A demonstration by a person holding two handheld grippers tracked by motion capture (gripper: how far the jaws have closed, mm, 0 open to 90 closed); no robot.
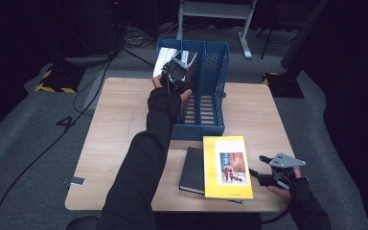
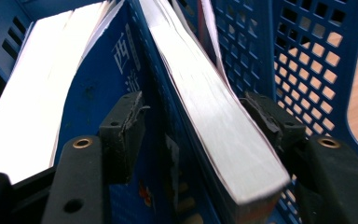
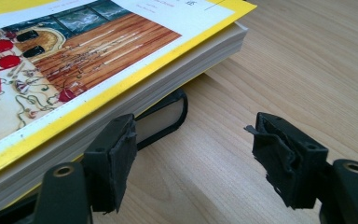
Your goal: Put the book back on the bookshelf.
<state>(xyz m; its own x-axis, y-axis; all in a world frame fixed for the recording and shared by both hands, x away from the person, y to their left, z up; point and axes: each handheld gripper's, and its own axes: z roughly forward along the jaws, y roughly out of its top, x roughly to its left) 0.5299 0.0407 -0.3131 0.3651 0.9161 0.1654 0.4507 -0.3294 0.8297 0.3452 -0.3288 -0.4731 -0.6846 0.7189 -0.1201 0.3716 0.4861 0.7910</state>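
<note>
A blue file rack (image 1: 211,96) stands at the back of the wooden table (image 1: 124,124). My left gripper (image 1: 179,67) reaches into its left slot. In the left gripper view, my left gripper (image 2: 196,123) is shut on a thick blue-covered book (image 2: 214,107) that leans inside the rack's mesh wall (image 2: 307,56). A second blue book (image 2: 37,93) leans beside it. A yellow book (image 1: 226,167) lies on a black book (image 1: 191,170) near the front edge. My right gripper (image 1: 258,166) stands open just right of them. In the right gripper view, my right gripper (image 3: 193,144) has bare wood between its jaws, beside the yellow book (image 3: 98,51) and black book (image 3: 168,114).
A small dark item (image 1: 76,181) lies at the table's front left edge. Cables run over the grey floor on the left. A white desk frame (image 1: 215,9) stands behind the rack, and a yellow-striped base (image 1: 55,86) sits at the back left.
</note>
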